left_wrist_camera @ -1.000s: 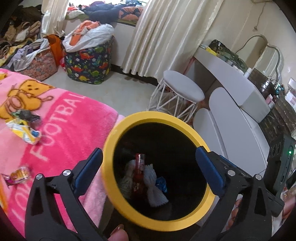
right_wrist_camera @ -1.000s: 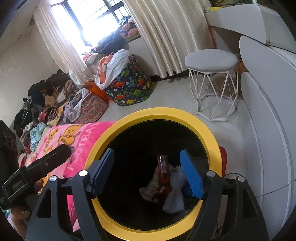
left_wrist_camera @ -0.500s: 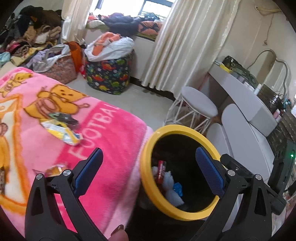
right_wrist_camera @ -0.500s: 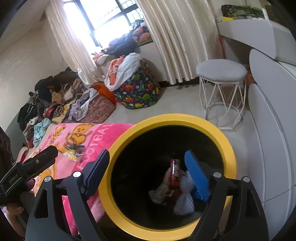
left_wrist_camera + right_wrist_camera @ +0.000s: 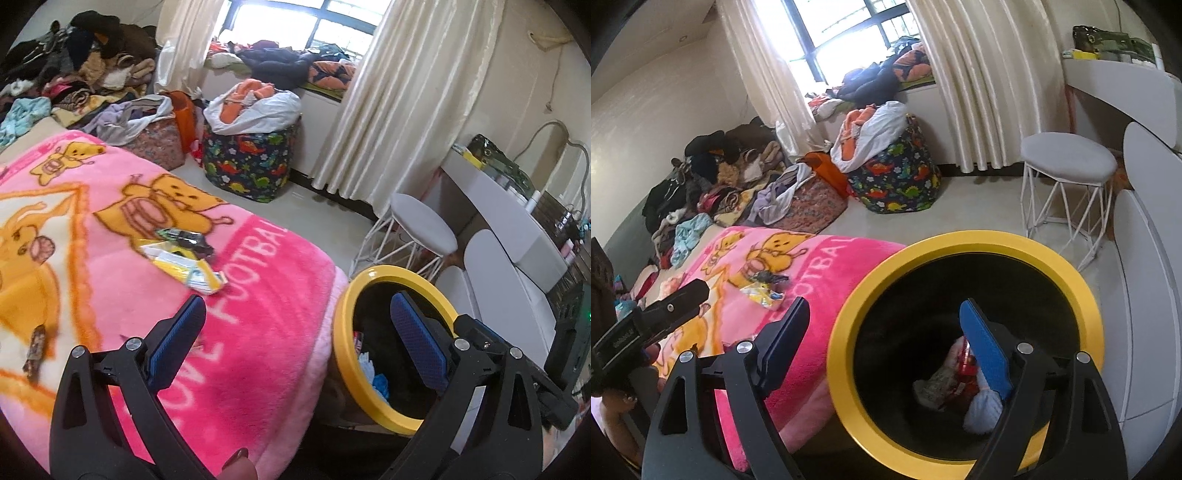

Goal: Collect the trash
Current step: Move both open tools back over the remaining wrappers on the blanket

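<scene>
Pink blanket (image 5: 258,332) edge touching yellow-rimmed bin (image 5: 341,354), both claws empty.

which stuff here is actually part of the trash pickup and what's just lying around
Part of the job:
- yellow wrapper on the pink blanket
- dark wrapper beside it
- small wrapper near the blanket's edge
- yellow-rimmed bin, trash already inside

Just lying about:
- clothes pile
- dinosaur-print bag
- white stool
</scene>
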